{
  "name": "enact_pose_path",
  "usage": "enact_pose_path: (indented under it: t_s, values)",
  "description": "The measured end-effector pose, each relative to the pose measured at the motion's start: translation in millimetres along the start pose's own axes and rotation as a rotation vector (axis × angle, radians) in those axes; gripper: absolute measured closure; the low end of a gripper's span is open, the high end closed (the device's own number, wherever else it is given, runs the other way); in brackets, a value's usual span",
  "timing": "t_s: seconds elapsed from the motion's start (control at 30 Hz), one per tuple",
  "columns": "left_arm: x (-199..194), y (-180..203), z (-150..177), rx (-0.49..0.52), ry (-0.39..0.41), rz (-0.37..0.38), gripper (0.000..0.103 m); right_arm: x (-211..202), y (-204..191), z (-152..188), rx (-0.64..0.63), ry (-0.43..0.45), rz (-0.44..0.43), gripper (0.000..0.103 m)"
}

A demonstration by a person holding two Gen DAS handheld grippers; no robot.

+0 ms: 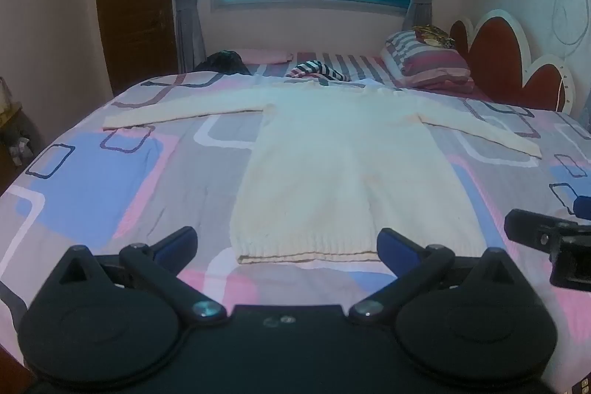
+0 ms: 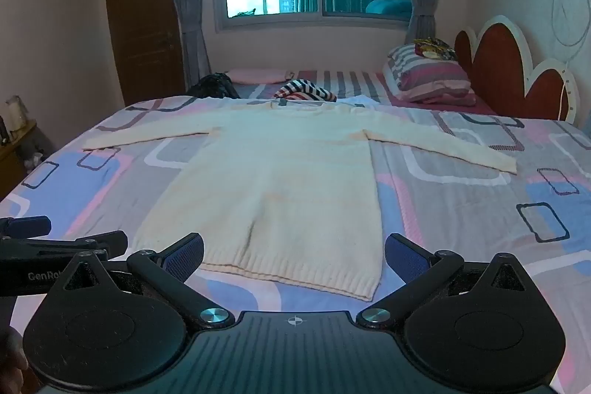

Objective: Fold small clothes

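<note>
A cream knitted long-sleeved sweater lies flat on the bed, both sleeves spread out sideways, ribbed hem nearest me. It also shows in the right wrist view. My left gripper is open and empty, hovering just in front of the hem. My right gripper is open and empty, also just in front of the hem, a little to the right. The right gripper shows at the right edge of the left wrist view; the left gripper shows at the left edge of the right wrist view.
The bed has a pink, blue and grey patterned sheet. Beyond the sweater lie a striped garment, a dark garment and stacked striped pillows by the red headboard. A window and a wooden door stand behind.
</note>
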State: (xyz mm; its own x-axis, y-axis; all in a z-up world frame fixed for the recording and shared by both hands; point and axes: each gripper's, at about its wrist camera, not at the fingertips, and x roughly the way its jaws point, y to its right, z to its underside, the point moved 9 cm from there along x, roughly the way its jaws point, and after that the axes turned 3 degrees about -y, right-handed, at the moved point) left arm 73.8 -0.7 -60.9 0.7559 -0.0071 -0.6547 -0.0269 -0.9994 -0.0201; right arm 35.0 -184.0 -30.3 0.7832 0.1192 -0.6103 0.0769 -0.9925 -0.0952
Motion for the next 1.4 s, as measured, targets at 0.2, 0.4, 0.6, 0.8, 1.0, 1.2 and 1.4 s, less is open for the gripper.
enact_pose_path:
  t_s: [0.2,0.4,0.6,0.8,1.0,1.2,1.4]
  values:
    - [-0.3,1.5,-1.8,0.003,-0.004,-0.005,0.000,-0.9,0.4,1.0,0.002,0.003,-0.002,0.000]
    - [-0.2,1.4,-2.3,0.002,-0.007,-0.007,0.000,-2.7,-2.2,1.8,0.002,-0.001,0.003,0.000]
    - [-0.2,1.9,-2.6,0.003,-0.005,-0.009,0.000,-2.6,-2.3,2.2,0.002,-0.001,0.004,0.000]
    - [0.2,0.7,-1.0,-0.001,-0.007,-0.013,0.000,-3.6,-3.4,2.5,0.002,0.002,0.003,0.000]
    - [-0.6,-0.2,-1.6,-0.004,-0.006,-0.016,0.000,-3.9,-4.0,2.5,0.003,0.000,0.004,0.000]
    - [-1.5,-0.7,-1.0,-0.003,-0.008,-0.017,0.000,-4.0,-3.8,2.9,0.003,-0.002,0.003,0.000]
    - [-0.7,-1.9,-0.7,-0.006,-0.009,-0.016,0.000,-3.5,-5.2,2.9,0.003,-0.005,0.004,0.000]
